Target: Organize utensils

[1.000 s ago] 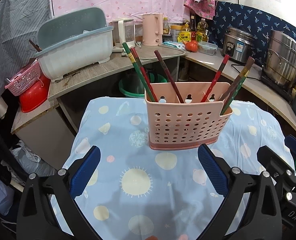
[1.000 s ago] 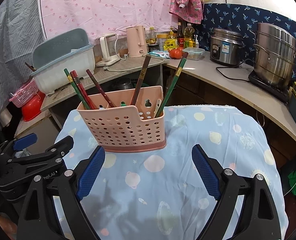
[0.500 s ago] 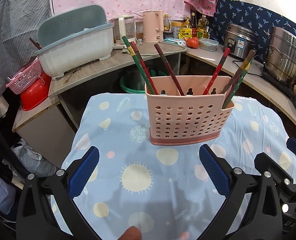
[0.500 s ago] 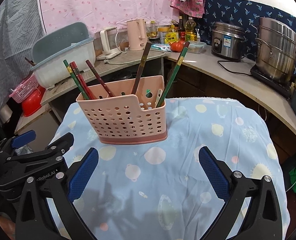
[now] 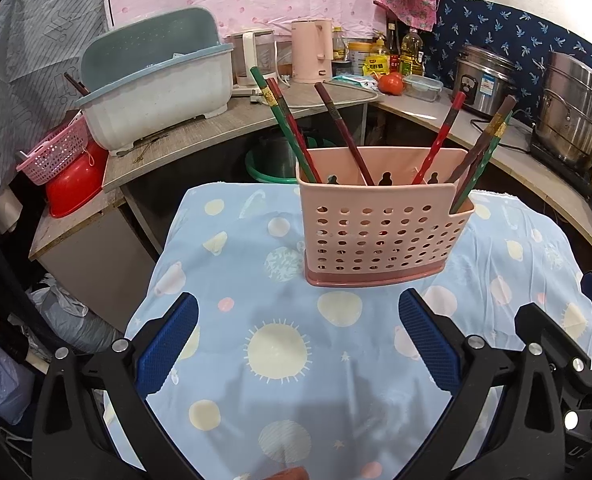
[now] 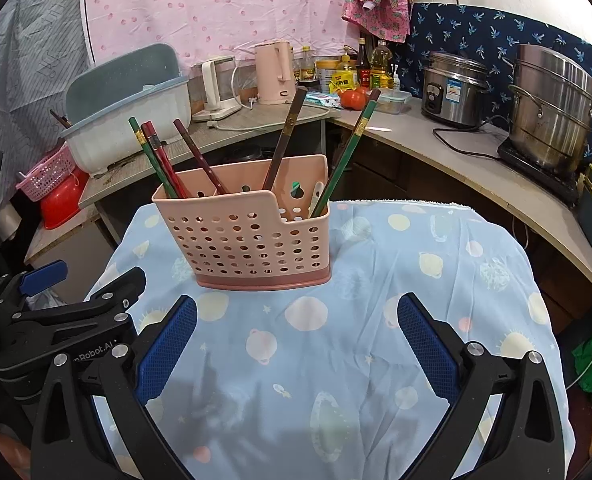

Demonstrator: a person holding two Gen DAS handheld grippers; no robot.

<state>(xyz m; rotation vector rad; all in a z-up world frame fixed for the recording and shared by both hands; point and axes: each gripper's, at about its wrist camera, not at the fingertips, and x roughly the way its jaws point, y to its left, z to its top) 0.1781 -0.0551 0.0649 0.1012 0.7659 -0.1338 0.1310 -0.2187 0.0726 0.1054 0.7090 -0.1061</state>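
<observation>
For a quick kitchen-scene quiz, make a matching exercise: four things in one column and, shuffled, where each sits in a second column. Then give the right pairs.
Things:
1. pink perforated plastic utensil caddy
2. red round tomato
3. tall stacked steel steamer pot
4. red plastic basin

Places:
A. under a pink mesh basket, far left
B. on the blue patterned cloth
C. on the black cooktop, far right
D. on the counter by the clear food box

Pairs: 1-B, 2-D, 3-C, 4-A
</observation>
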